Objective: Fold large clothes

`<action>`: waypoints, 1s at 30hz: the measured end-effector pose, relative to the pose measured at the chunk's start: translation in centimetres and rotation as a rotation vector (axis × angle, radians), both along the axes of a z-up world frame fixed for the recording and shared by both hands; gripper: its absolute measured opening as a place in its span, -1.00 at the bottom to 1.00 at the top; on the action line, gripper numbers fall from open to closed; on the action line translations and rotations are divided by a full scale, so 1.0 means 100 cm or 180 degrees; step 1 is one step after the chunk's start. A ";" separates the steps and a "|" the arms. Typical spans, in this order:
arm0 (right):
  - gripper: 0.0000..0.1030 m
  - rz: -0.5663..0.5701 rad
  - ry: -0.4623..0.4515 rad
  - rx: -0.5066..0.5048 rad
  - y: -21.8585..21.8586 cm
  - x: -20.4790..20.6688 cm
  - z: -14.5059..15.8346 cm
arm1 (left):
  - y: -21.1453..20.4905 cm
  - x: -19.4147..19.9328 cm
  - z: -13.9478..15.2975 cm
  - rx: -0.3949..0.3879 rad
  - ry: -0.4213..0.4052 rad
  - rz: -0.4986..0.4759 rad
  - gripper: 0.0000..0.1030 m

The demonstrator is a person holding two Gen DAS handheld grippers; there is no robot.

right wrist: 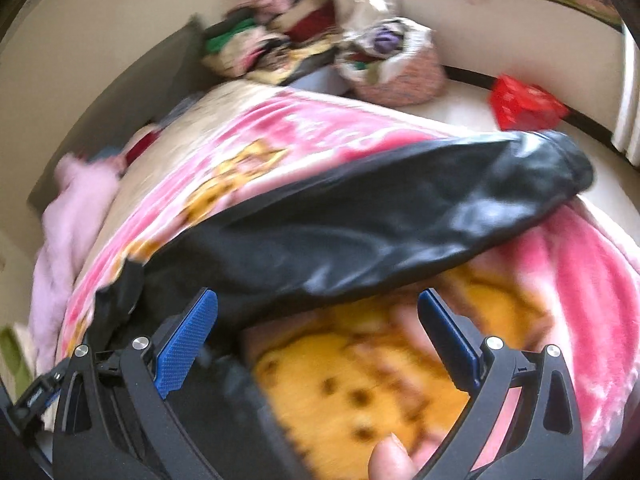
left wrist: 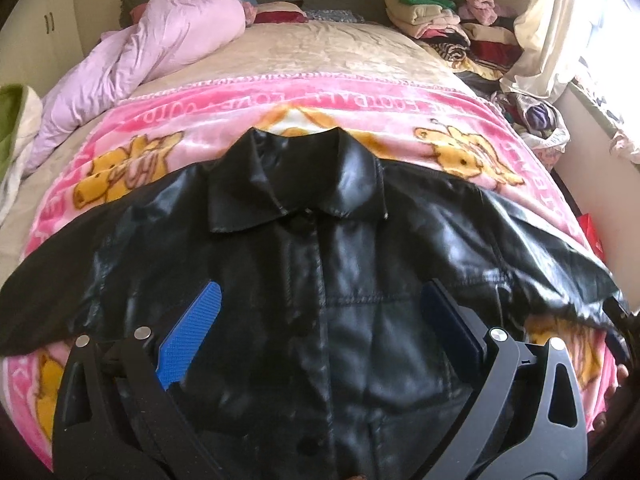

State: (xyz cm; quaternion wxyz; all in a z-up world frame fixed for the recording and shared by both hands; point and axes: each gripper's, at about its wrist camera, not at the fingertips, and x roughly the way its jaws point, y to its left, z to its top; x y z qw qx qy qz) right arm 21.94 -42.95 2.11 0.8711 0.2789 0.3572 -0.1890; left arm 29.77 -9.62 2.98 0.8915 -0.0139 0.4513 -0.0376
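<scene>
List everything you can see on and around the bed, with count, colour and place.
jacket: one, black, laid flat on the blanket, collar toward the headboard
blanket: one, pink with yellow bears, across the bed
duvet: one, lilac, bunched along the bed's left side
clothes pile: one, mixed colours, far right corner
red bag: one, on the floor
left hand-held gripper: open, over the jacket front
right hand-held gripper: open, by the jacket's sleeve

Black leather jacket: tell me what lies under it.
The black leather jacket lies spread on a pink cartoon blanket, which covers a beige bedspread. What the blanket shows beneath the jacket's body is hidden.
</scene>
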 end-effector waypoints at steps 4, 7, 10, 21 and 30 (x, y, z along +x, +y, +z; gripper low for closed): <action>0.92 -0.0365 0.0028 0.0180 -0.039 -0.008 -0.012 | -0.014 0.010 -0.006 -0.0110 -0.0015 -0.0068 0.82; 0.92 -0.0654 0.0069 0.0234 -0.067 -0.013 -0.021 | -0.024 0.015 -0.016 -0.0093 0.0008 -0.0113 0.82; 0.92 -0.0817 0.0070 0.0345 -0.090 -0.015 -0.028 | -0.032 0.018 -0.028 -0.0015 0.0000 -0.0207 0.82; 0.73 -0.1289 -0.0080 0.1098 -0.163 -0.010 -0.069 | -0.021 0.021 -0.047 -0.0166 0.0175 -0.0221 0.82; -0.81 -0.1028 -0.0890 0.0974 -0.161 -0.016 -0.023 | 0.012 0.019 -0.016 -0.0425 -0.0007 -0.0070 0.82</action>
